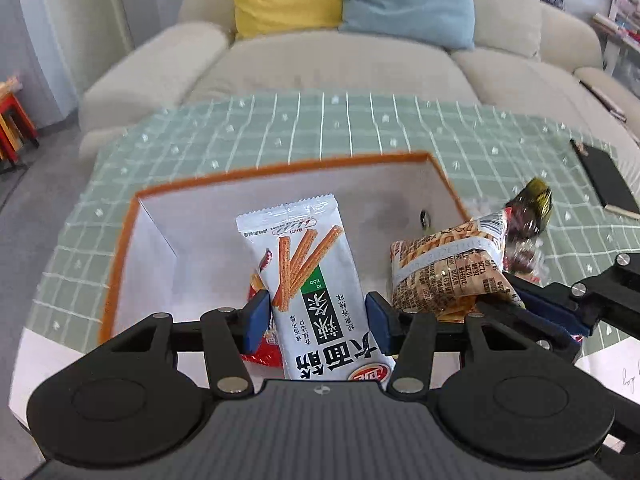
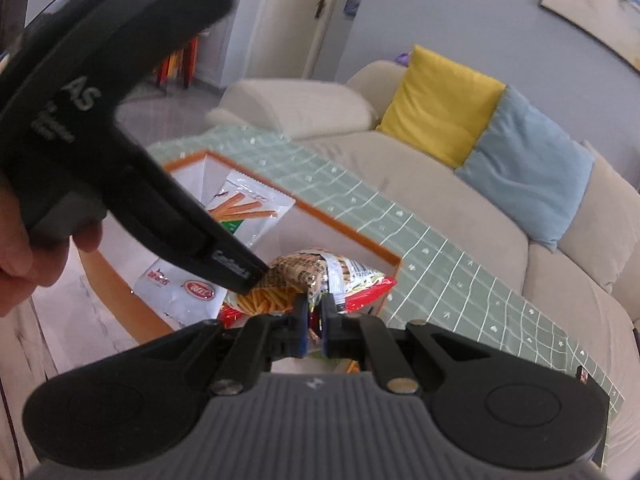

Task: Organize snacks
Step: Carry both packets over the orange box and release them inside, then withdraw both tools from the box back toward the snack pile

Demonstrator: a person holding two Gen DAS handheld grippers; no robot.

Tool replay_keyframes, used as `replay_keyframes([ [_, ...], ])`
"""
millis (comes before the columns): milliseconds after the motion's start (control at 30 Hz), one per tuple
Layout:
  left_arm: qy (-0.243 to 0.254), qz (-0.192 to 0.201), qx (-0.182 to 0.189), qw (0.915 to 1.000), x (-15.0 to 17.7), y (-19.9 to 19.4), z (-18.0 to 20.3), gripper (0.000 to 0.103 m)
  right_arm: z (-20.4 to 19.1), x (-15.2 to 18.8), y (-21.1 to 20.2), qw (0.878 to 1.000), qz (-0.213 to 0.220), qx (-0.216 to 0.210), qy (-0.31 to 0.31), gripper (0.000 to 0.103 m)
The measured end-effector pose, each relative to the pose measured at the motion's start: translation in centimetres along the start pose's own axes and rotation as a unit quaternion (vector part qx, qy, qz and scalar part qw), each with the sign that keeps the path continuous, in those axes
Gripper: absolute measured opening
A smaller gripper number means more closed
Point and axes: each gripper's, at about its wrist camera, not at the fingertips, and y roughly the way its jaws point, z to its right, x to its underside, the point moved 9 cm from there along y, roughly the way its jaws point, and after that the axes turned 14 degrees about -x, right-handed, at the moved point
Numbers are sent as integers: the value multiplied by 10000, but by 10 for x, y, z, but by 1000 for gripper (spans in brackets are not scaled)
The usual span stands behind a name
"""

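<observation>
My left gripper (image 1: 318, 320) is shut on a white packet of spicy sticks (image 1: 308, 264), its blue pads pressing both sides. The packet hangs over a white box with an orange rim (image 1: 280, 166). In the right wrist view, my right gripper (image 2: 314, 320) is shut on the crimped edge of an orange and red snack bag (image 2: 304, 276), held over the box's near right corner (image 2: 394, 260). That bag (image 1: 448, 268) and the right gripper's fingers (image 1: 552, 308) also show in the left wrist view. Another white packet (image 2: 176, 284) lies flat on the box floor.
The box sits on a table with a green checked cloth (image 1: 360, 120). A black notebook (image 1: 604, 176) lies at the far right, with a dark wrapper (image 1: 532, 204) beside the box. A beige sofa (image 1: 340, 64) with yellow and blue cushions stands behind. A hand (image 2: 24, 256) holds the left tool.
</observation>
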Motion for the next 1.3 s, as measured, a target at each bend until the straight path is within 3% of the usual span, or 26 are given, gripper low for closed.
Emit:
replay_keyframes([
  [200, 255, -427, 87, 9987, 12, 27, 6, 57, 0, 12, 19, 9994, -317, -132, 94, 1],
  [300, 333, -626, 64, 9975, 18, 37, 6, 35, -2, 17, 27, 9987, -469, -185, 102, 2],
  [400, 264, -799, 158, 9963, 23, 43, 5, 35, -2, 22, 32, 9982, -574, -161, 88, 2],
  [667, 211, -797, 157, 9965, 28, 42, 3, 36, 6, 33, 43, 9963, -783, -233, 281, 5],
  [767, 158, -791, 169, 9966, 26, 41, 4, 40, 9, 34, 40, 9968, -713, -199, 311, 7],
  [900, 32, -749, 195, 9970, 24, 35, 2, 47, 9, 30, 33, 9975, -593, -195, 326, 31],
  [1033, -79, -585, 199, 9981, 22, 23, 0, 52, 13, 28, 22, 9982, -450, -135, 361, 39],
  [1300, -135, -14, 220, 9997, 12, -8, 2, 53, 23, 28, -19, 9970, 92, 142, 751, 67],
])
